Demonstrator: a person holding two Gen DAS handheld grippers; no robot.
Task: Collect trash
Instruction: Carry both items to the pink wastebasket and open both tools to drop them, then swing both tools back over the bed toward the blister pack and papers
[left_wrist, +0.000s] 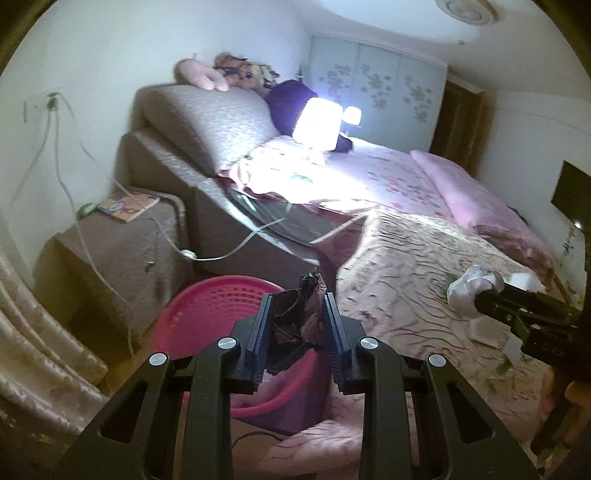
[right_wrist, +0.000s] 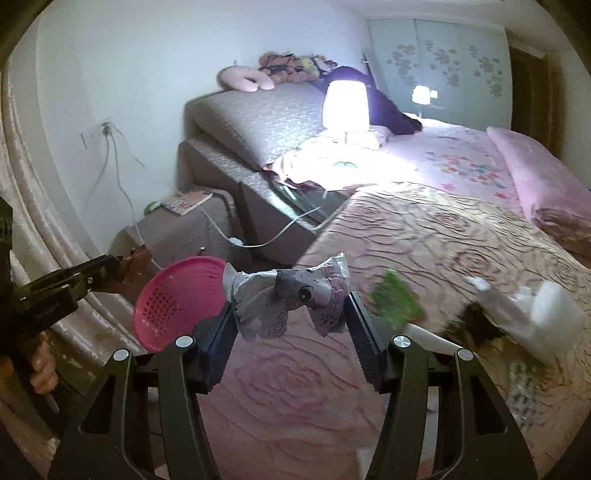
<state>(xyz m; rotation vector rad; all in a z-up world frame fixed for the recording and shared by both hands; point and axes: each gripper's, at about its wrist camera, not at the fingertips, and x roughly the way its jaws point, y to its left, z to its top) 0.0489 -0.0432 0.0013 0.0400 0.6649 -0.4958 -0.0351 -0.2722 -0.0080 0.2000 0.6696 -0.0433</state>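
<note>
Two scraps held, pink basket (left_wrist: 207, 314) waiting just ahead and below.

On the left, by the bed's near corner: pink basket on the floor, open side up, right under and just past the left tongs (left_wrist: 297, 317). Left tongs clenched on a dark brown crumpled wrapper (left_wrist: 295, 325), hanging over the basket's right rim, so nearest to the drop. Further right, over the bed (right_wrist: 443, 236): right tongs (right_wrist: 291, 306) grasping a crumpled printed paper (right_wrist: 291, 295), stretched sideways from pad to pad. From there, basket lying to the left and a bit farther off, past the bed's edge, so a sideways trip still needed. Far right on the bed: more trash not yet picked up, a green scrap (right_wrist: 395, 299) near the right tongs and white crumpled bits (right_wrist: 528, 314) beyond it.
</note>
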